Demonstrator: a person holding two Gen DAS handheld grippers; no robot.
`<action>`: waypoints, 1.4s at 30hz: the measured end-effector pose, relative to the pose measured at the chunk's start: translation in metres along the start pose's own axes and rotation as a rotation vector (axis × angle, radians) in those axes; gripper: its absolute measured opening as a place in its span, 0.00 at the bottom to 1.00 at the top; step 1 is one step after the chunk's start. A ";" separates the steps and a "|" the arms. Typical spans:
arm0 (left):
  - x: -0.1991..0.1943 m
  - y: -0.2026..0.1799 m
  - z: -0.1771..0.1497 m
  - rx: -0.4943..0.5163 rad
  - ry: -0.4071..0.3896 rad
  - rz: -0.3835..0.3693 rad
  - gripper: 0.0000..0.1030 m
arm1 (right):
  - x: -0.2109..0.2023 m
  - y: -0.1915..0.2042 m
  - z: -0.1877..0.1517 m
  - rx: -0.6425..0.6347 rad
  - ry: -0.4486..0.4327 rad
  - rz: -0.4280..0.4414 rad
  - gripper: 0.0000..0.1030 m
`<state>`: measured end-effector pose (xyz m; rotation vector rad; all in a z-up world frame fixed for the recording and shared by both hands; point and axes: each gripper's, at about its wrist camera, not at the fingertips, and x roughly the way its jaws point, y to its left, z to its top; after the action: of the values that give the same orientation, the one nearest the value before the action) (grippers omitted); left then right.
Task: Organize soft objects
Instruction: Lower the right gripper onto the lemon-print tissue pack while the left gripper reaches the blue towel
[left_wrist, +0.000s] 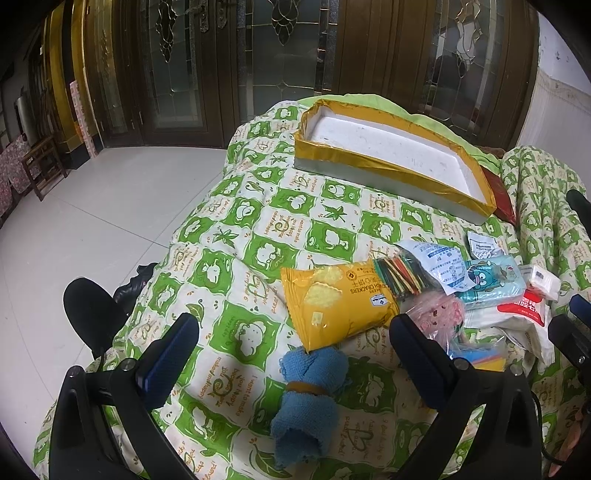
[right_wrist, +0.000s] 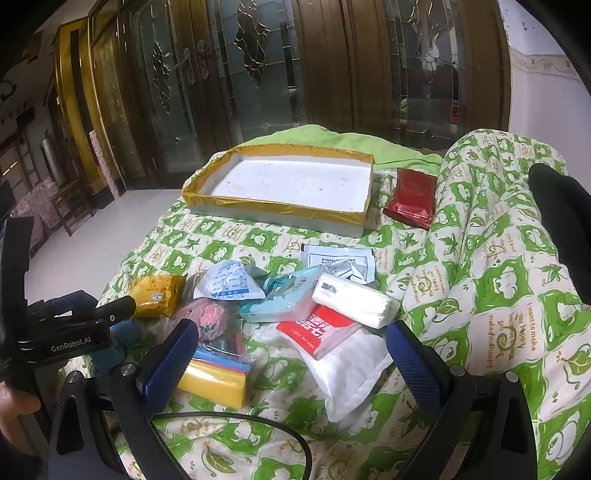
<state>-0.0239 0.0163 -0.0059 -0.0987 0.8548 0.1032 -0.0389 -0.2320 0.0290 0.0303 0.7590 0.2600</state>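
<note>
Left gripper (left_wrist: 295, 332) is hanging wide open and gripping nothing, its fingers spanning the rolled blue towel (left_wrist: 308, 397) and yellow cracker packet (left_wrist: 334, 308) lying on the green-checked quilt (left_wrist: 229, 236). Right gripper (right_wrist: 291, 343) is likewise gaping unloaded over the red-and-white pouch (right_wrist: 317, 330) and white tissue pack (right_wrist: 351, 299). The gold-rimmed foam tray (right_wrist: 277, 208) is sitting bare beyond the pile, a red sachet (right_wrist: 412, 197) lying just beside it.

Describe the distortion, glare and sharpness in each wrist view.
Left wrist view: fisheye bends the doors and gold-edged tray; glare on the yellow cracker packet; the blue rolled towel looks soft. Right wrist view: black vignette corners; a sheen on the red foil packet; quilt print stays legible.
</note>
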 end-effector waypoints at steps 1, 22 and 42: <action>0.000 0.000 0.000 0.000 0.001 0.000 1.00 | 0.001 0.000 0.000 0.000 0.002 0.000 0.99; 0.018 -0.001 0.004 -0.003 0.058 -0.025 0.97 | 0.011 -0.009 0.002 0.036 0.055 0.021 0.99; -0.009 0.016 -0.012 0.019 0.134 -0.100 0.97 | 0.041 -0.046 0.027 0.019 0.196 -0.065 0.87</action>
<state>-0.0409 0.0304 -0.0081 -0.1319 0.9827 -0.0058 0.0179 -0.2652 0.0153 -0.0027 0.9561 0.1952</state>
